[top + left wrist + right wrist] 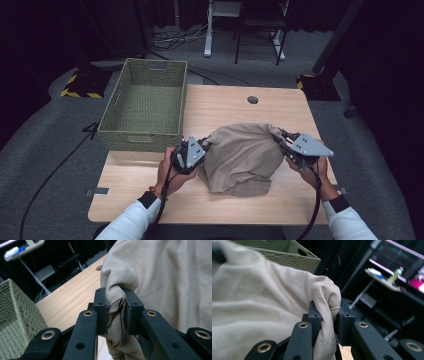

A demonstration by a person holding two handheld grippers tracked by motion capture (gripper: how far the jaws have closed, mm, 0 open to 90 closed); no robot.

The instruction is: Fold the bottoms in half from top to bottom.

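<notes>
Beige garment (242, 156) sits mid-worktop (220, 107), nearer the near edge, bunched, bulk resting on the wood, just right of the green woven basket (145, 102) at the far-left corner.

Left gripper (200, 147): fingers (101, 310) closed down on a fold of the garment's left edge, cloth pinched between the pads. Right gripper (280, 137): same on the right edge, fingers (315, 317) clamped over a hem or seam bunch. Both grips look solid, with fabric wrapped well into the pads.

Step, as I read it: garment lifted by two points, to be spread or folded, or moved to the basket.

Doing it well:
- Keep both pinches tight; thin cloth slips if the pads ease.
- Pull the hands apart evenly to take out slack before lifting; lopsided tension drags the bulk sideways.
- Lift high enough that the hanging part clears the worktop, or it drags and re-bunches.
- If it goes to the basket, clear the near rim first; the weave could snag the cloth.
- Mind the cables trailing from both grippers.

Writing: none readable. No label or brand visible on the garment or basket; the screen at the back of the right gripper view is too blurred.
</notes>
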